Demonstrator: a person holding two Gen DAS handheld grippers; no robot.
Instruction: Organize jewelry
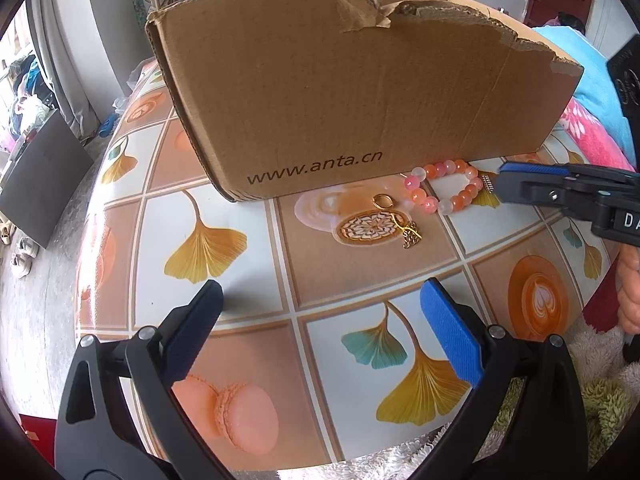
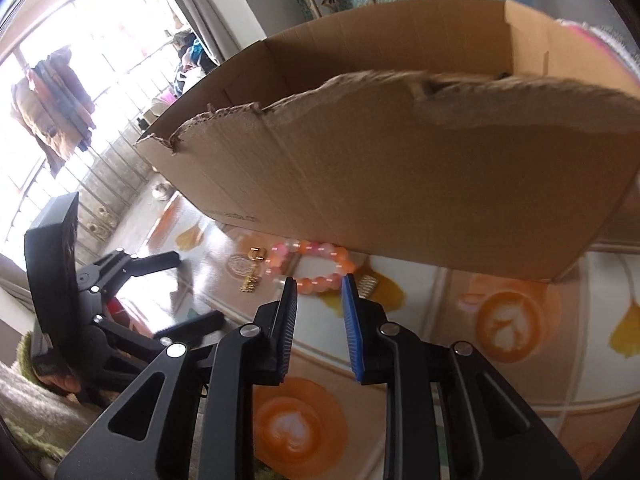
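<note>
Count: one bead bracelet (image 1: pixel 418 194), pink and orange; one gold ring (image 1: pixel 376 200); one small gold chain piece (image 1: pixel 411 236); one short studded silver piece (image 1: pixel 488 183); one cardboard box (image 1: pixel 360 100); two tongs. All four jewelry items lie on the patterned tablecloth (image 1: pixel 320 272), right of centre in the left wrist view, just in front of the box's long printed wall. The bracelet nearly touches that wall. None of the four is seen inside the box. The left gripper (image 1: pixel 320 286) sits at the bottom of its frame with its jaws spread wide and nothing between them, well apart from the jewelry. The right gripper (image 2: pixel 318 280) has its jaws drawn in to a narrow gap, and the bracelet's near arc lies right at the tips. Cannot tell whether the pads press on the beads. The box wall, torn along its top edge, stands behind the jewelry. Surroundings: fuzzy fabric (image 1: pixel 600 400) at lower right, a person's hand (image 1: pixel 630 280) at the right edge, shoes (image 1: pixel 22 258) on the floor at left. Only the right wrist view looks over the torn edge into the box and shows a bright window with a hanging coat (image 2: pixel 56 108) at upper left. Only the left wrist view shows the right tongs side-on, tips beside the silver piece.
</note>
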